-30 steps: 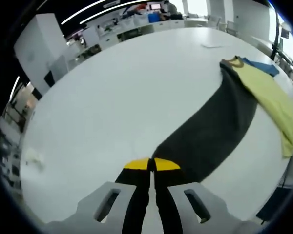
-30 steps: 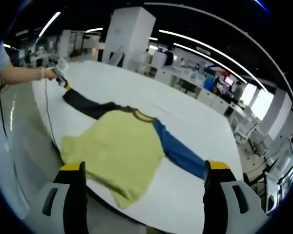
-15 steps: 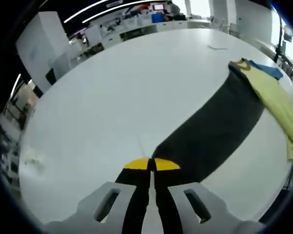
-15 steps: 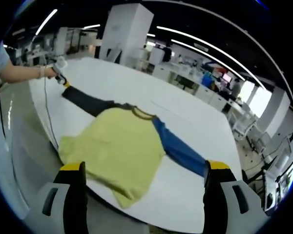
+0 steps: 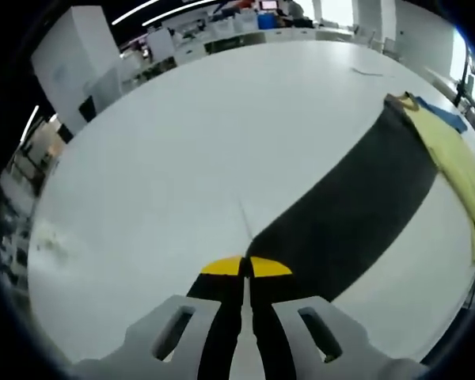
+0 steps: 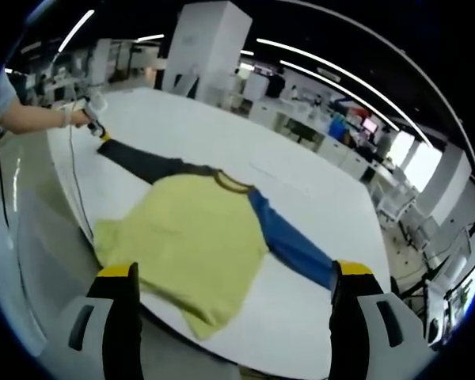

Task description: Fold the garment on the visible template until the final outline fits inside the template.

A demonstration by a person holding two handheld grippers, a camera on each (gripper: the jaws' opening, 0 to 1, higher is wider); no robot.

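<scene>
A long-sleeved shirt lies spread on the white table (image 6: 182, 127). Its body (image 6: 190, 233) is yellow, one sleeve is dark grey (image 6: 142, 164) and the other blue (image 6: 290, 244). My left gripper (image 5: 246, 267) is shut on the cuff of the dark sleeve (image 5: 348, 206), which runs taut to the yellow body (image 5: 459, 170). In the right gripper view that left gripper (image 6: 96, 127) shows at the far left, held by a hand (image 6: 70, 117). My right gripper (image 6: 235, 271) stands wide open above the shirt's near hem, holding nothing.
The shirt's hem hangs at the table's near edge (image 6: 245, 348). A thin line (image 5: 243, 215) marks the table ahead of the left jaws. A sheet of paper (image 5: 368, 71) lies far across. A white pillar (image 6: 202, 47) and desks stand beyond.
The left gripper has drawn the dark sleeve outward, so it lies longer and straighter. The right gripper has stayed open in place.
</scene>
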